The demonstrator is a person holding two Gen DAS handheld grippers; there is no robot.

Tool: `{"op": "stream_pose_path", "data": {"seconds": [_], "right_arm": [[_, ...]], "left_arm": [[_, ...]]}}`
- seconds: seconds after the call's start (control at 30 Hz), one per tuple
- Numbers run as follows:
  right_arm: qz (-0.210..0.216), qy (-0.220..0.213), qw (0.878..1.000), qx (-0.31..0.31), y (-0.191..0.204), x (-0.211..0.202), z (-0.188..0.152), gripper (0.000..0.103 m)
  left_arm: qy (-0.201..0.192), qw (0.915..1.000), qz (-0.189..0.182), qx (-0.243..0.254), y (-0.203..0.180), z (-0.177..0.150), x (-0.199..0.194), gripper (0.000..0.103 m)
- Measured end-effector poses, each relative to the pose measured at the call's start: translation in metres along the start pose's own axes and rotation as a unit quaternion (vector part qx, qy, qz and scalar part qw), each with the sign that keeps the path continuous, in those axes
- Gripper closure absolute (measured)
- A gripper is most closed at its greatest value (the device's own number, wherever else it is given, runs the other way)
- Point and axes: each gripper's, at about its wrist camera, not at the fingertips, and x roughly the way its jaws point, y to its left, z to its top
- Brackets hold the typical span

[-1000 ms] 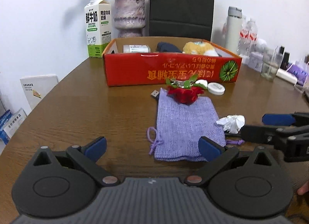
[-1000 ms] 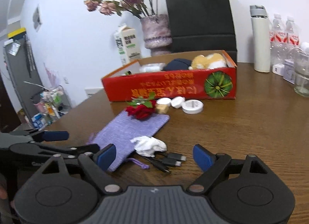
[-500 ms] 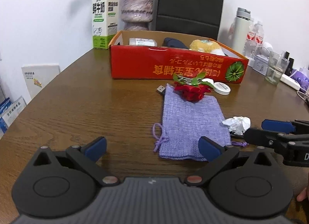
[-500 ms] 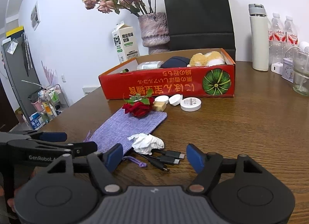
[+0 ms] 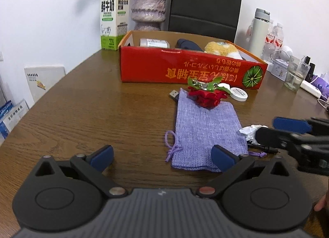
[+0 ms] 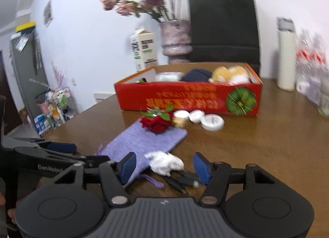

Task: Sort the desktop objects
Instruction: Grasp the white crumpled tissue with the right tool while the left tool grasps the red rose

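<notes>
A crumpled white tissue (image 6: 164,163) lies on the brown table beside a purple cloth pouch (image 6: 144,141), on top of black cables (image 6: 181,180). My right gripper (image 6: 165,166) has the tissue between its blue pads. Its jaws are closing, and a gap still shows on each side. In the left wrist view the tissue (image 5: 248,131) sits at the pouch's (image 5: 203,133) right edge, with the right gripper's fingers (image 5: 292,125) around it. My left gripper (image 5: 162,155) is wide open and empty, just short of the pouch. A red rose (image 5: 205,96) rests on the pouch's far end.
The red cardboard box (image 5: 185,69) behind holds a plush toy, a dark item and a bottle. White round lids (image 5: 238,94) and a USB plug (image 5: 174,94) lie before it. Milk carton (image 5: 114,16), vase (image 5: 149,6), black bag (image 5: 205,6), flask (image 5: 260,32) and glass (image 5: 296,75) line the back.
The right gripper's jaws have narrowed from wide open to close around the tissue. The left gripper stays open in place.
</notes>
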Motion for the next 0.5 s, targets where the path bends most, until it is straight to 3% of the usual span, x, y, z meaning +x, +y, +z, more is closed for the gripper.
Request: {"op": "stream_pose_path", "data": {"seconds": [0.17, 0.27, 0.4, 0.5], "right_arm": [[-0.015, 0.034, 0.999, -0.029, 0.008, 0.026, 0.014, 0.071], [-0.028, 0.045, 0.999, -0.013, 0.004, 0.032, 0.014, 0.084], [-0.033, 0.012, 0.999, 0.032, -0.012, 0.018, 0.014, 0.086], [-0.061, -0.006, 0.996, 0.068, -0.025, 0.011, 0.014, 0.086]], "left_arm": [[-0.003, 0.9993, 0.02, 0.031, -0.008, 0.018, 0.005, 0.0], [-0.03, 0.9983, 0.007, 0.049, -0.014, 0.039, 0.005, 0.0], [-0.028, 0.9975, -0.042, 0.051, -0.028, 0.074, 0.024, 0.0], [-0.027, 0.997, -0.036, 0.064, -0.045, 0.091, 0.051, 0.0]]}}
